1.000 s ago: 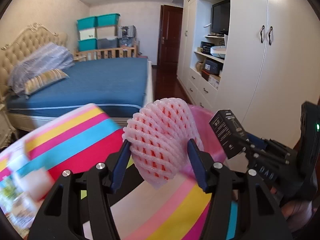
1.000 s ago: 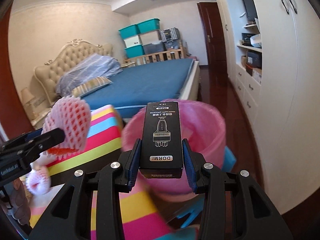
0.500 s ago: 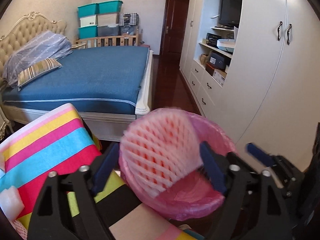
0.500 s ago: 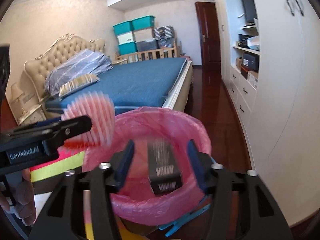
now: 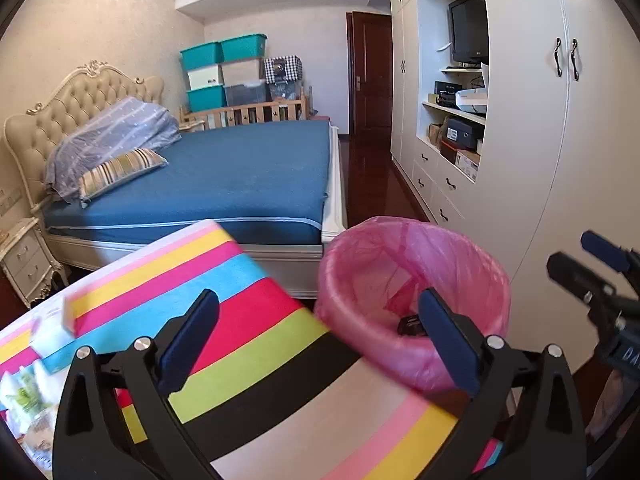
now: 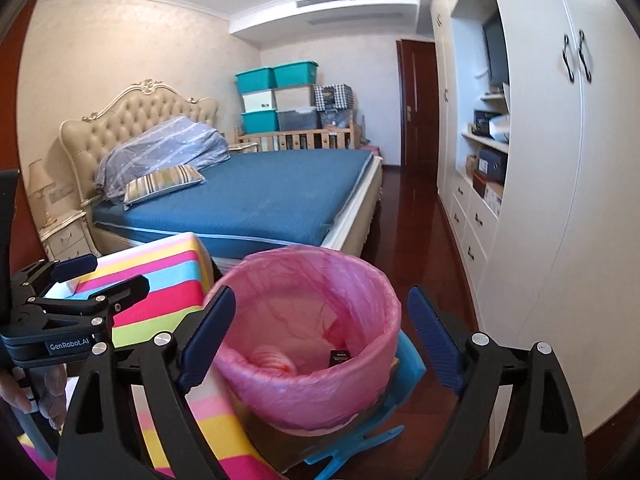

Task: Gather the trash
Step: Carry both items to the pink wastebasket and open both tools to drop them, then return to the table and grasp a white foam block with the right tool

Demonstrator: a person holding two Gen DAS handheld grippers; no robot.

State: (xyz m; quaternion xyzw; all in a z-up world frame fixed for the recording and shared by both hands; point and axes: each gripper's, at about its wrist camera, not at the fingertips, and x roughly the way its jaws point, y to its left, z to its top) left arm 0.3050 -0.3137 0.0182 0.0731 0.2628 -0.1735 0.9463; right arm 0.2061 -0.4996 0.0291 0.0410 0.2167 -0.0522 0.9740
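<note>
Pink-lined bin [image 6: 316,384] off the tabletop [image 5: 280,364] edge: foam net [image 6: 274,358], black box [image 6: 340,357] inside (both hand-held grippers [image 5: 316,340] [image 6: 320,336] released, empty)

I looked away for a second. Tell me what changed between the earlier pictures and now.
Both tongs let go. The left tongs dropped the pink foam net and the right tongs dropped the black box; both pieces now lie inside the pink-lined bin. Both tongs are open and empty. The bin, the striped tablecloth and the bed stayed as they were.
</note>
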